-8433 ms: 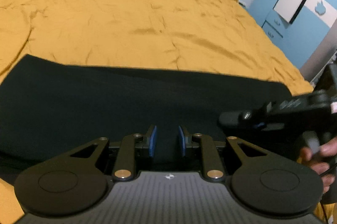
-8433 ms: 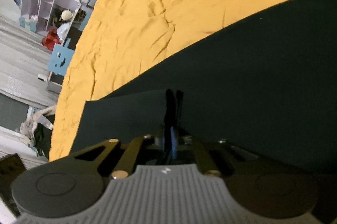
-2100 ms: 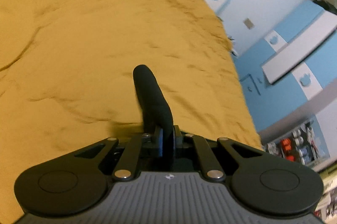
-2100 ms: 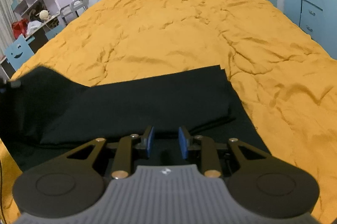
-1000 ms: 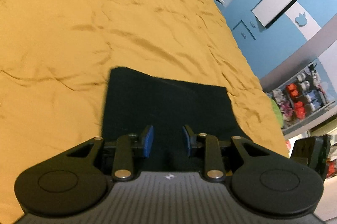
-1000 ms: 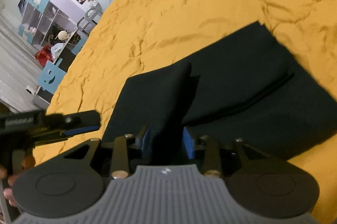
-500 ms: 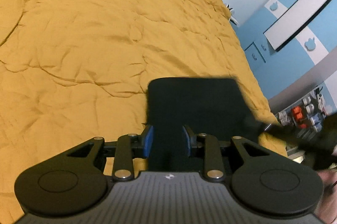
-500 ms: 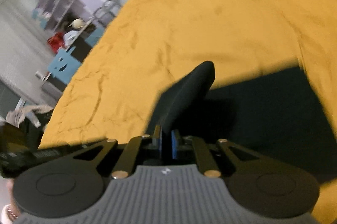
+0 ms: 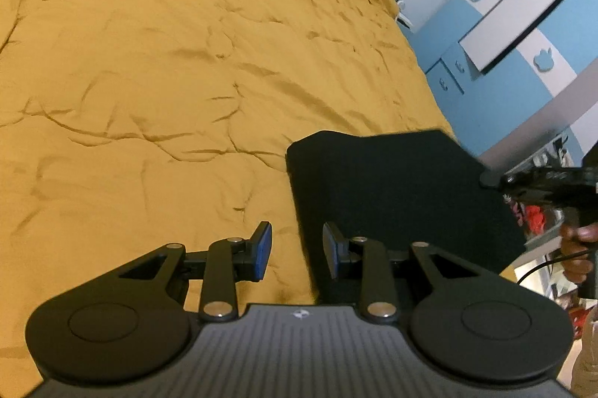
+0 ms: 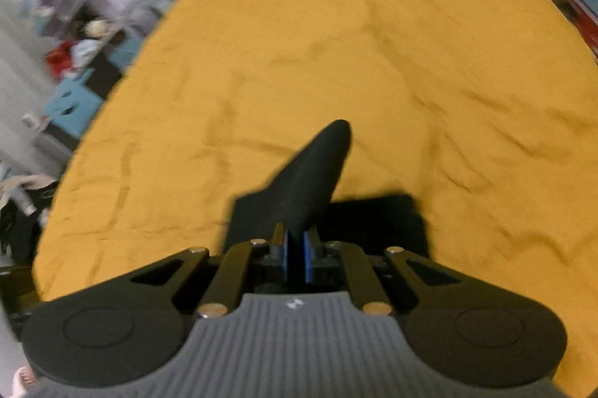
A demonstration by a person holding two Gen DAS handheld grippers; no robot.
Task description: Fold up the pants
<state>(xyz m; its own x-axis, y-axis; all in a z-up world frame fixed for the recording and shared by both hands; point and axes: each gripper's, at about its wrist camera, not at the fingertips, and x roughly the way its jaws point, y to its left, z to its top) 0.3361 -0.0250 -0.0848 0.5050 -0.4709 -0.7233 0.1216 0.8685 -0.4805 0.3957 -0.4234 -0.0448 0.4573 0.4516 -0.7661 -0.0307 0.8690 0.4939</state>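
On the left, the left gripper (image 9: 295, 250) hangs with its jaws parted and nothing between them, straddling the near left edge of the pants (image 9: 392, 188): 1 blue pad is over the yellow quilt (image 9: 157, 69), the other over black cloth. The pants lie as a compact dark block near the quilt's right side, already folded down small by the look of it.

To the right, the right gripper (image 10: 295, 254) is clamped tight on a fold of the pants (image 10: 317, 170), which rises from its pads in a dark cone. Its body also shows at the right edge of the left view (image 9: 549, 181), held by a hand (image 9: 577, 248).

The step in hand seems to be 1 more fold, the right gripper carrying its edge across. To do it well, I would keep the lifted layer taut and level, land it square on the far edge, and let the left gripper pin or pinch the near edge so the lower layers do not drag.

Room is generous: bare quilt spreads far to the left and ahead. The right is tighter, with the quilt's edge and a blue cabinet (image 9: 497, 69) close beyond the pants.
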